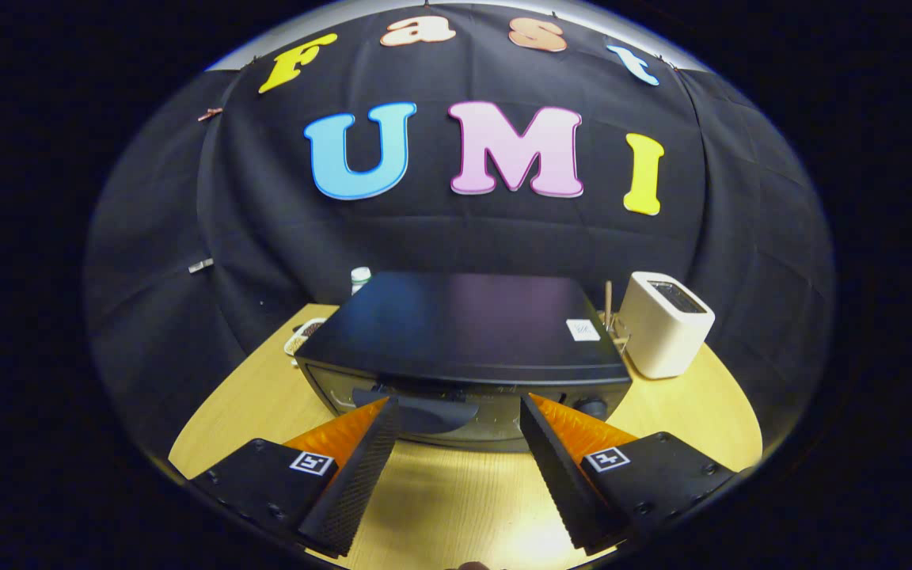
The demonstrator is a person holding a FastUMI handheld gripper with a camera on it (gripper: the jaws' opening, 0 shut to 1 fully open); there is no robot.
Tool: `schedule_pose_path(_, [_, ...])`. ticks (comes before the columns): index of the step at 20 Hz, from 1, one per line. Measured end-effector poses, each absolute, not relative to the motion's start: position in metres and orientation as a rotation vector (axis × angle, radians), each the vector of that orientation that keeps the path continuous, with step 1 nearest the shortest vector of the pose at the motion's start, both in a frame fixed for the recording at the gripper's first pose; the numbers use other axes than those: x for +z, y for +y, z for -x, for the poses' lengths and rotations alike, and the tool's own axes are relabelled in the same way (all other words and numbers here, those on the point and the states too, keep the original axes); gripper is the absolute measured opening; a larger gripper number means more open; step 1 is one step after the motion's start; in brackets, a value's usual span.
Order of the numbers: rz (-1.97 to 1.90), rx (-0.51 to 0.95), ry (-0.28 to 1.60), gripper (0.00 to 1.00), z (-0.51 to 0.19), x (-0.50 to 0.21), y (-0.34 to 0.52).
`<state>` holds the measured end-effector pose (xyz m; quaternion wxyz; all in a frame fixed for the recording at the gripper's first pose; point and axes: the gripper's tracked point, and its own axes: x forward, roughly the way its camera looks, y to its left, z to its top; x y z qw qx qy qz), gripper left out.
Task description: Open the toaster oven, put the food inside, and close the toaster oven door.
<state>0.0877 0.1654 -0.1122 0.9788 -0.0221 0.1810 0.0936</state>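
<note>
The gripper [460, 412] is spread wide and empty, fingertips flanking what seems the door handle [424, 405] of the toaster oven [456, 332] just ahead.

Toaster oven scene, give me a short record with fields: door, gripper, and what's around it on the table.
oven: black toaster oven on the wooden table
door: shut, handle facing the gripper
gripper: gripper open, holding nothing, fingertips level with the handle
right of oven: white slot toaster
left rear of oven: small dish and a white-capped bottle
food: cannot tell
</note>
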Motion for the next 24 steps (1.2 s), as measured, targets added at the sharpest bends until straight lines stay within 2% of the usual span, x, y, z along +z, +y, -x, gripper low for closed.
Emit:
schedule_pose_path(5, [0.073,0.109,0.184,0.99,-0.077,-0.043,0.096])
schedule_pose_path(16, [-0.043,-0.132,0.048,0.98,-0.004,0.016,-0.057])
schedule_pose_path(24, [-0.004,-0.140,0.023,0.98,0.003,0.025,-0.076])
